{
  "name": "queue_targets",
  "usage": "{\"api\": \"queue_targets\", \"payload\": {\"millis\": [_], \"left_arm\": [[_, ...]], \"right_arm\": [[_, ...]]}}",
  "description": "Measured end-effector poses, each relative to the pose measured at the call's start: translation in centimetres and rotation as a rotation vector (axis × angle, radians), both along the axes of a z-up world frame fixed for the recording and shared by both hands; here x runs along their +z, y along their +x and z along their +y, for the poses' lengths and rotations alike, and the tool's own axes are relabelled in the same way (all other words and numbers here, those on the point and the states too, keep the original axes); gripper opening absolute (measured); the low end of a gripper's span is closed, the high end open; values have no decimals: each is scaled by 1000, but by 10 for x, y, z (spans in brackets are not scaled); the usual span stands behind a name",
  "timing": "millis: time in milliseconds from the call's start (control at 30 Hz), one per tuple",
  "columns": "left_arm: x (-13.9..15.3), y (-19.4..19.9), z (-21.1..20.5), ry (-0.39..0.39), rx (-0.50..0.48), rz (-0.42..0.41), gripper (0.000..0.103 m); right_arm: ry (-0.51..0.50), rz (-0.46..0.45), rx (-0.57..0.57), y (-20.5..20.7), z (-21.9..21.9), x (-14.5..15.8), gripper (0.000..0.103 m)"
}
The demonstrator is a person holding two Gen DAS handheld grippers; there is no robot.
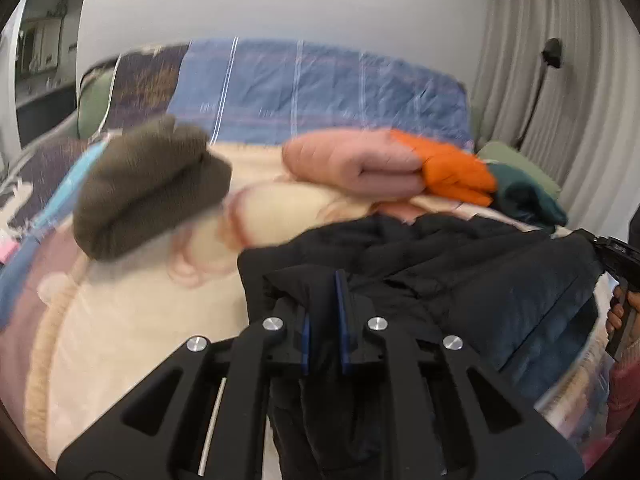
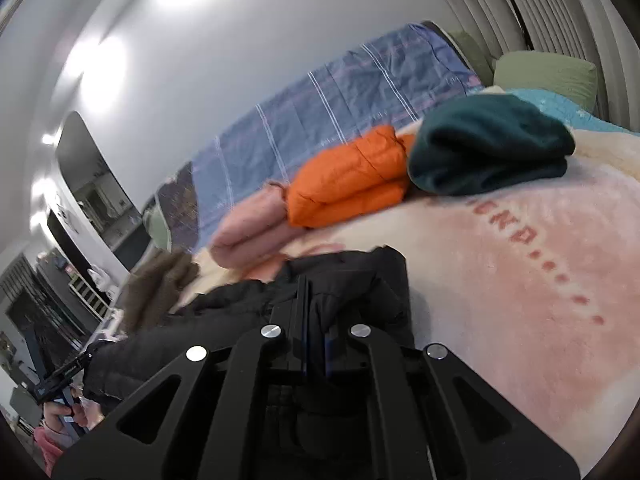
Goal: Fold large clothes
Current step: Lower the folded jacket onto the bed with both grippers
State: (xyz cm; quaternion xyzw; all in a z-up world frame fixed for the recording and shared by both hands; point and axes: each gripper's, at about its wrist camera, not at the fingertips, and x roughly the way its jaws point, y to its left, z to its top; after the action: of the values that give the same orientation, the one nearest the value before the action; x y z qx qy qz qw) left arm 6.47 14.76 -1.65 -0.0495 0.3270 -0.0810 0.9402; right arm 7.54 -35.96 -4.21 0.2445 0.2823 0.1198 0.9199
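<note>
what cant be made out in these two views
- Left wrist: the brown folded garment is motion-blurred, so its type is unclear.
- Both views: the black jacket runs under the left gripper and right gripper, hiding its lower part.
- Right wrist: the pink blanket lettering is blurred.

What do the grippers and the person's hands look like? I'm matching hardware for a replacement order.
Both the left gripper and right gripper are matte black linkage frames with triangular cutouts, round silver pivot bolts and blue-edged fingers. The person's right hand is bare, with a pink cuff below.
</note>
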Motion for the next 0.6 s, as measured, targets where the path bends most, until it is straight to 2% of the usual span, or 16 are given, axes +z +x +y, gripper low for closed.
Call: {"api": "queue_targets", "payload": {"millis": [100,300,367,400,433,467,500,600], "left_arm": [[-27,22,4,-33,15,45,15],[-44,24,7,-73,22,61,21],[-37,17,11,-88,25,59,37],[-30,9,14,-97,35,47,44],[-24,3,16,-92,50,31,66],[-17,-5,17,-71,76,2,76],[-5,-19,18,-35,95,-52,76],[15,-44,14,1,79,-113,77]], "right_arm": [[-9,26,12,16,2,-15,5],[-23,49,20,19,4,-18,17],[-16,48,34,11,1,-9,24],[-16,33,46,3,-1,-1,33],[-25,18,56,-5,-1,6,47],[-44,-2,60,-14,0,12,54],[-87,-32,60,-27,3,19,62],[-231,-83,74,-58,18,32,69]]}}
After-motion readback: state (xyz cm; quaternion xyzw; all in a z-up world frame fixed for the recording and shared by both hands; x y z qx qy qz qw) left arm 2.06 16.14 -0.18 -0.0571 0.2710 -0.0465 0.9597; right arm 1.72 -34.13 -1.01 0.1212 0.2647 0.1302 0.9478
